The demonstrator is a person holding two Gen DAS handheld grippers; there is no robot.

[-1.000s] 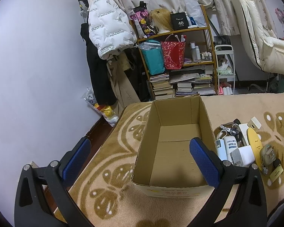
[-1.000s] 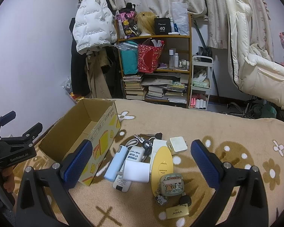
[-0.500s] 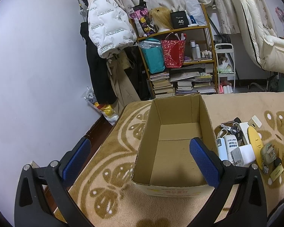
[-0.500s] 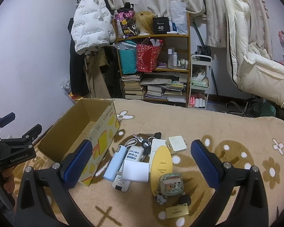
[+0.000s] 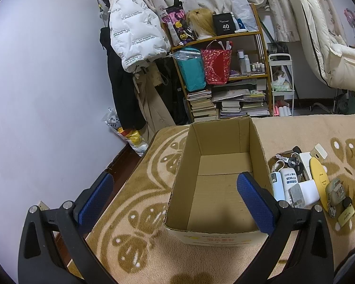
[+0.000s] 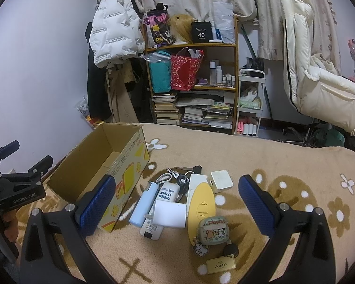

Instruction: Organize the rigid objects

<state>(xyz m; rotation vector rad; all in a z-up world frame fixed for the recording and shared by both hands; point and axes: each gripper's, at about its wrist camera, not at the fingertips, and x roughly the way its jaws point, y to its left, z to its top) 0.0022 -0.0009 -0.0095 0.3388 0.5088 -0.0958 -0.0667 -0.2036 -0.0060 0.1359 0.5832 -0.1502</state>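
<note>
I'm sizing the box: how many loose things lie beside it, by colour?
White: 4 (bottle, block, cube, slab)
Light blue tube: 1
Yellow oval: 1
Green case: 1
Black disc: 1
Gold tag: 1
Keys: 1 bunch
Total: 10

Left gripper (image 5: pixel 175 195): black frame, two arms ending in blue textured pads (image 5: pixel 254 204), silver round screws at the joints. Right gripper (image 6: pixel 175 203): identical build, black arms, blue ribbed pads (image 6: pixel 95 204), silver screws. White "GenRobot.AI" lettering marks the left gripper's black body in the right wrist view.
</note>
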